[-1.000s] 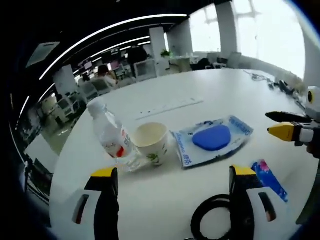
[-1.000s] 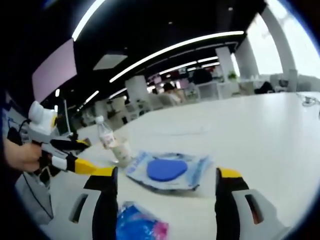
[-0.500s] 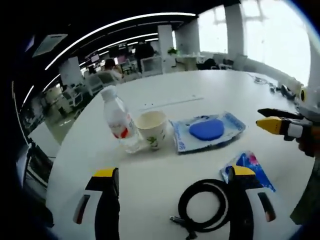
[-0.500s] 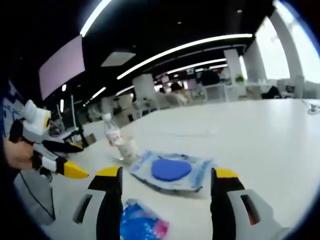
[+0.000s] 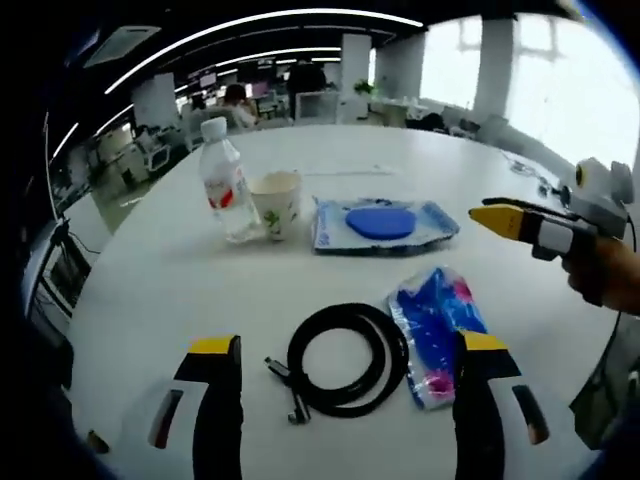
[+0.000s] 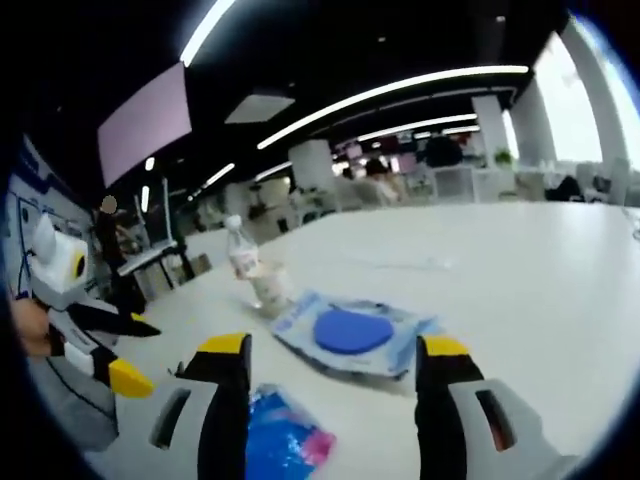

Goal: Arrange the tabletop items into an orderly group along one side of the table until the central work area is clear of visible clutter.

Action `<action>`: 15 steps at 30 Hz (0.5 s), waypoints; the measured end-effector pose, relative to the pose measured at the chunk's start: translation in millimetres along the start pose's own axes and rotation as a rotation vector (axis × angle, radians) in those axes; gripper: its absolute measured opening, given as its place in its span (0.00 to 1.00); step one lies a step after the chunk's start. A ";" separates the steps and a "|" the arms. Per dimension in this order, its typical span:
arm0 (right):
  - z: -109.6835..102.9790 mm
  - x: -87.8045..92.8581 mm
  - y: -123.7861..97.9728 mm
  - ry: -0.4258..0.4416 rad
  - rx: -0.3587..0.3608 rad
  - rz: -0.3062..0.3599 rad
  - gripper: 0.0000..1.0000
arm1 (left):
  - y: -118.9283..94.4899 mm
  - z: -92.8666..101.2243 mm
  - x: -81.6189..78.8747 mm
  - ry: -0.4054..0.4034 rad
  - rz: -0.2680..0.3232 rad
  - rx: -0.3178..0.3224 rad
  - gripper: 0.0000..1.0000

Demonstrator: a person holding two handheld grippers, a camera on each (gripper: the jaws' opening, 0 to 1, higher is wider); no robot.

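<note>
Yellow-tipped and black, the jaws of my left gripper [image 5: 340,345] stand wide apart with nothing between them, raised over the white table [image 5: 150,280]. Just beyond them lies a black coiled cable [image 5: 345,358], its plug end pointing toward my left jaw. Touching the coil's right side is a blue and pink packet [image 5: 435,318], lying flat near my right jaw. Farther out, a row runs across the table: a clear water bottle [image 5: 224,180] with a red label stands upright, a paper cup [image 5: 276,201] stands just beside it, and next to that lies a clear pouch with a blue oval pad [image 5: 378,222] inside. At the right edge of the left gripper view my right gripper [image 5: 510,222] comes in, held in my hand [image 5: 605,275], pointing toward the pouch.

In the right gripper view my right gripper [image 6: 330,350] is also spread wide and empty. The blue and pink packet [image 6: 280,440] lies low between the jaws, the pouch [image 6: 352,332] beyond them, and the bottle [image 6: 243,268] with the cup behind it farther back on the left. My left gripper [image 6: 110,360] shows at the left edge.
</note>
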State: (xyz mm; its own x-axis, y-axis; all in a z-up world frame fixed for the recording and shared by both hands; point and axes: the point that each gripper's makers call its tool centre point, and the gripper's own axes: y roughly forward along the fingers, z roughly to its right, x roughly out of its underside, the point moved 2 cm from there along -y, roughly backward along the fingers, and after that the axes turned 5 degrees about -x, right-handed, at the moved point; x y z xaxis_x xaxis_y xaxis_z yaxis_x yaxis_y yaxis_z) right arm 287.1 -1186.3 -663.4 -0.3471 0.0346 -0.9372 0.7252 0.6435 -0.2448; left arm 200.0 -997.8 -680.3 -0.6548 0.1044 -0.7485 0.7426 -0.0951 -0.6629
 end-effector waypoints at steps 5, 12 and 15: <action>-1.4 0.7 3.9 -0.016 -0.053 -0.011 0.63 | -9.0 -2.1 1.9 -0.072 0.016 -0.050 0.85; -5.4 3.0 4.0 -0.078 -0.114 -0.039 0.60 | -21.8 26.5 24.7 -0.152 -0.016 -0.010 0.85; -6.8 7.4 3.1 -0.099 -0.131 -0.058 0.60 | -23.9 43.4 30.2 -0.145 -0.033 0.025 0.85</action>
State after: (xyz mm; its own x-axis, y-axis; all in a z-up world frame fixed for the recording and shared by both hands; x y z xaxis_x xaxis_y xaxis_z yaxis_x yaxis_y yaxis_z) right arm 282.7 -1178.9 -669.3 -0.3207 -0.0768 -0.9441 0.6197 0.7367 -0.2705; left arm 156.3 -1035.4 -687.8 -0.6936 -0.0360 -0.7195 0.7178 -0.1187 -0.6861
